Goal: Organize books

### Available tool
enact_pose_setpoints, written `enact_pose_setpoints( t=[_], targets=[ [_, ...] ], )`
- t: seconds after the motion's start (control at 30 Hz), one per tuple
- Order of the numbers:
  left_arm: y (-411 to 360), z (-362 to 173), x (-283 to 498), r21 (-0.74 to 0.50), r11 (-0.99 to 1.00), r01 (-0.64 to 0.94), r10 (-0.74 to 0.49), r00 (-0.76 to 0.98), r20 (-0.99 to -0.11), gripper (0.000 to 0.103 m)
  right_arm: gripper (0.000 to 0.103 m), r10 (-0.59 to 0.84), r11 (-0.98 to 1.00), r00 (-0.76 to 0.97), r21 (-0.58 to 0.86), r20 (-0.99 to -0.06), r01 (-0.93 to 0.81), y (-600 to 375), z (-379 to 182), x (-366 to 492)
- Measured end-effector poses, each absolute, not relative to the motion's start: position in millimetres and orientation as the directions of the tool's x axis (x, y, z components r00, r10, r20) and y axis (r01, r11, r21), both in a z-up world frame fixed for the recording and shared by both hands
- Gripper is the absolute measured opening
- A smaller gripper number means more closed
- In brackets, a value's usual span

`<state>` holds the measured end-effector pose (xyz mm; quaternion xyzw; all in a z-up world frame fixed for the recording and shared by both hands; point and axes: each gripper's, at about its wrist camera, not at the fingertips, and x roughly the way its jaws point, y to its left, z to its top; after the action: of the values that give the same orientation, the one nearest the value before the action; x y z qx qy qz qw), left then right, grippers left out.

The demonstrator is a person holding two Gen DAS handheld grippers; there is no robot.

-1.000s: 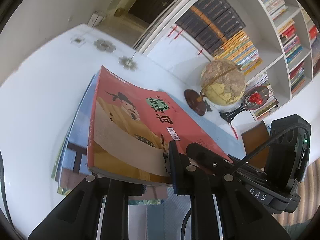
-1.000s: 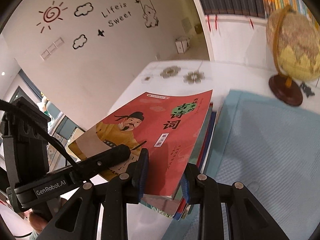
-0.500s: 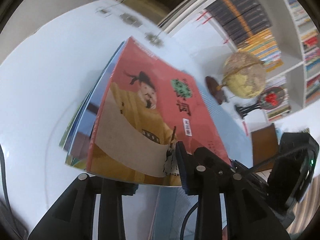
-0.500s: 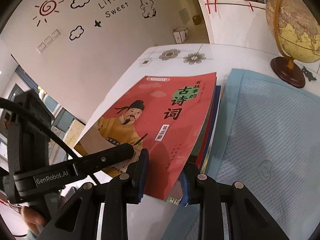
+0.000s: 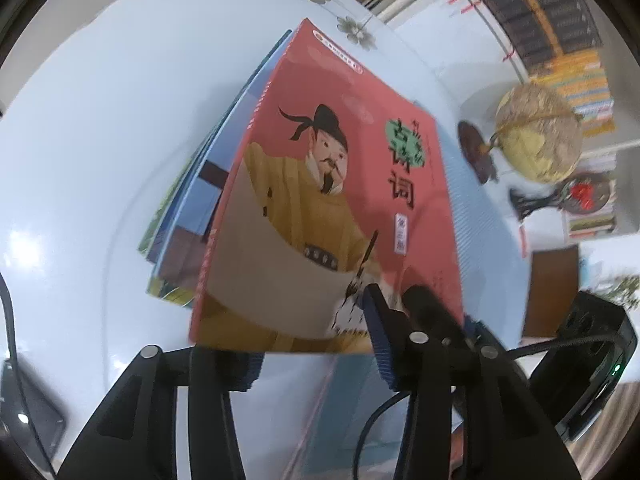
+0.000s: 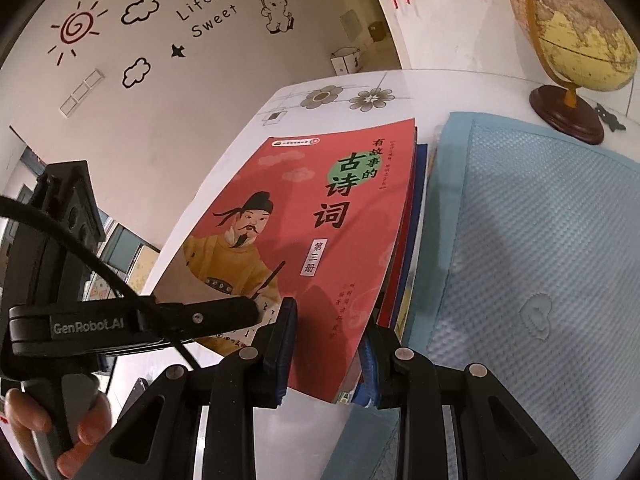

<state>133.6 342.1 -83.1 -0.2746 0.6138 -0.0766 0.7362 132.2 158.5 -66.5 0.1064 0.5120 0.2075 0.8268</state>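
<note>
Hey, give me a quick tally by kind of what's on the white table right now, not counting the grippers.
Book stack: 1, red book on top; how many books lie under it cannot be told
Globe: 1
Blue mat: 1
Small dark ornament stand: 1
Total: 4

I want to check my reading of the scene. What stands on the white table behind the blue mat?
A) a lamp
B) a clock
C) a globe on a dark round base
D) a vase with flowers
C: in the right wrist view a globe on a dark round base stands on the table, past the far edge of the mat.
</note>
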Motion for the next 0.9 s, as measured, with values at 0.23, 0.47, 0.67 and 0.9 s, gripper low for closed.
enact_pose_setpoints(
  t=[0.23,0.47,0.67,0.9],
  targets=[
    [344,-82,114,-0.426,0.878,-0.218,-0.394,0.176,-0.902,0.073,0.028,0.449,0.893,0.37,0.393,-0.814,-0.22,155,-71,130],
    [347,-93,105,-0.448,0.865,-0.228,-0.418,0.166,-0.893,0.073,0.028,0.431,0.899,0.333,0.366,-0.838,-0.241,156,-78,124],
    [340,-86,95,-0.381,0.907,-0.18,-0.335,0.238,-0.911,0.073,0.029,0.415,0.9,0.309,0.335,-0.856,-0.28,138,-80,102],
    [336,-78,81,-0.43,0.888,-0.163,-0.363,0.324,-0.874,0.073,0.031,0.385,0.914,0.285,0.322,-0.878,-0.245,105,-84,69]
  ],
)
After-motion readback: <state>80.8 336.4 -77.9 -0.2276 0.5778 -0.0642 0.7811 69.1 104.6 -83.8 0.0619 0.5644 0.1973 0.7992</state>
